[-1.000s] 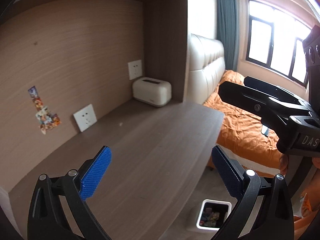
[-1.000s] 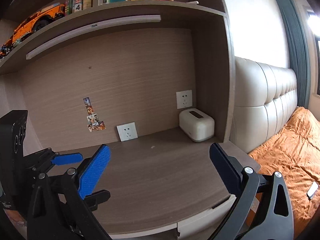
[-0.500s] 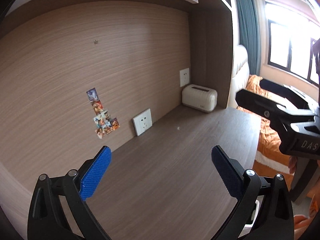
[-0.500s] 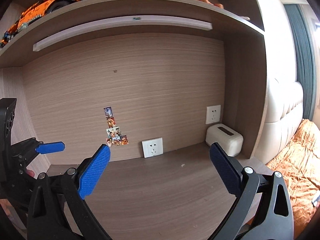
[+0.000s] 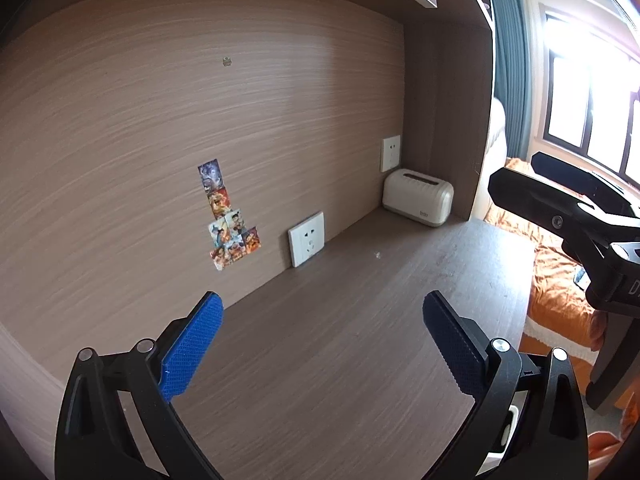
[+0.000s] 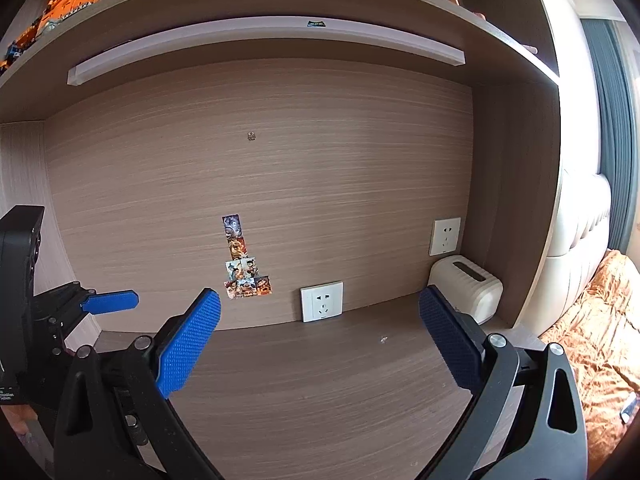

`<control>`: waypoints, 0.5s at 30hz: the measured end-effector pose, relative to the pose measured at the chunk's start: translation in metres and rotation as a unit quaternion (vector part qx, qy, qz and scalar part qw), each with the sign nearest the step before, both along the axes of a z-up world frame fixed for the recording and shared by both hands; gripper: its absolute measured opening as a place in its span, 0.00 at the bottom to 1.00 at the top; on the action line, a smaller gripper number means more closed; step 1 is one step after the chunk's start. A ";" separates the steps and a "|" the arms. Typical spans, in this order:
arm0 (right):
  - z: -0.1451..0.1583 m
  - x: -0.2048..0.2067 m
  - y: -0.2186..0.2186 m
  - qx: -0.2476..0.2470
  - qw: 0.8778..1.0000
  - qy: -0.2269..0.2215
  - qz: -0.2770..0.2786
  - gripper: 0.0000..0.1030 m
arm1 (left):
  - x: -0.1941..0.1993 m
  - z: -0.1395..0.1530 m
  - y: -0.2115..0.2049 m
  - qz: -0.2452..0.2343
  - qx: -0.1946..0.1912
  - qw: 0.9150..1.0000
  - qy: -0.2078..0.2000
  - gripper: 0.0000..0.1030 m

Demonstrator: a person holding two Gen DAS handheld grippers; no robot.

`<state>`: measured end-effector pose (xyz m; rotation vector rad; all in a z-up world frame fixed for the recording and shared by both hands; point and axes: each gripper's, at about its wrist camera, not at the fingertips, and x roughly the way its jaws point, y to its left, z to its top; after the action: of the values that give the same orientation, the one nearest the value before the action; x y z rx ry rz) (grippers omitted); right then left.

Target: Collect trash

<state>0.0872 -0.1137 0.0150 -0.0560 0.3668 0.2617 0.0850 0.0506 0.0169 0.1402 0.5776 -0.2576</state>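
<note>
Daylight is thrown in from the overexposed dark-framed window (image 5: 592, 120), blown out to white. The brown wood-grain back panel (image 6: 280, 184) is evenly lit and sharp. Straight lines are bowed by fisheye distortion, and corners are vignetted black.

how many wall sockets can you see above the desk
2. One wall socket sits low on the back panel, right of the stickers; the other socket is higher, just above the cream box. None looks hidden.
</note>
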 end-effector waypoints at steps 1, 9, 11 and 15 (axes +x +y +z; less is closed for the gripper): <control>0.000 0.000 0.000 -0.002 1.000 0.000 0.000 0.96 | 0.001 0.000 0.000 0.000 -0.001 1.000 -0.001 0.95; 0.000 -0.001 0.000 -0.002 1.000 0.001 -0.002 0.96 | -0.002 0.003 -0.001 0.004 -0.003 1.000 -0.007 0.95; -0.001 -0.001 0.000 -0.002 1.000 0.001 -0.003 0.96 | -0.001 0.003 -0.001 0.005 -0.003 1.000 -0.010 0.95; -0.003 -0.002 -0.002 -0.003 1.000 0.005 -0.005 0.96 | -0.001 0.003 -0.001 0.007 -0.006 1.000 -0.011 0.95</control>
<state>0.0852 -0.1162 0.0124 -0.0581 0.3781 0.2521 0.0845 0.0497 0.0194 0.1281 0.5551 -0.2458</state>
